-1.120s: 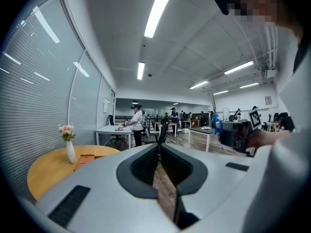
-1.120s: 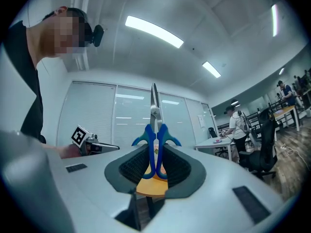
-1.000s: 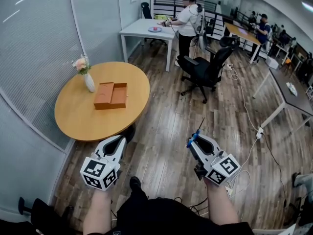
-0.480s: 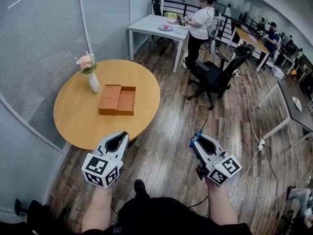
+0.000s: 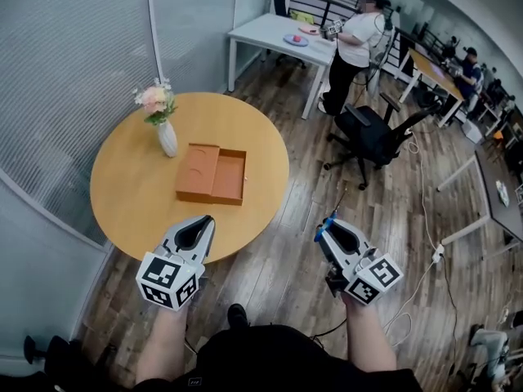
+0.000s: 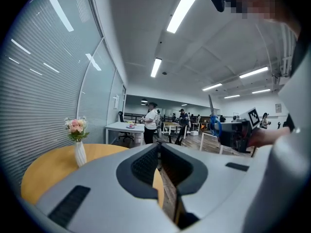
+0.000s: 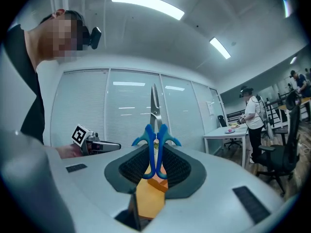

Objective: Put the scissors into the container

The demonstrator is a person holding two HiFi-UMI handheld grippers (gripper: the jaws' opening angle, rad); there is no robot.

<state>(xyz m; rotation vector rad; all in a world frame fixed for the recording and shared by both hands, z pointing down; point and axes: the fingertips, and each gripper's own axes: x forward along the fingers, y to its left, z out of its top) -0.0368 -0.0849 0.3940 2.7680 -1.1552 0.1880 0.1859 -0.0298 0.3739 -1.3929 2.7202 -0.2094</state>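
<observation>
Head view: left hand-held gripper is low in frame w/ its tip over the near edge of a round wooden table. Jaws meet at the tip, nothing btwn them. Right hand-held gripper is off to its right, over the wood floor, well apart from the table. It's clamped on the blue handles of the scissors, blades sticking out fwd past the tip. The container, an orange box w/ two open compartments, lies on the table ahead of the left hand-held gripper and ahead-left of the right one. It's well apart from both. A white vase w/ pink flowers stands beyond the container, to its left. Far ahead: black office chair, and a person standing at a white table.

Left gripper view: jaw pads are together at the tip, empty. Vase and tabletop are ahead-left. The other gripper w/ the scissors shows far right.

Right gripper view: jaws are shut on both blue handle loops, handles pressed together, closed blades pointing straight out beyond the tip. Orange of the container and the tabletop show thru the gap below the handles. Left hand-held gripper is visible to the left, person and office chair to the right.
</observation>
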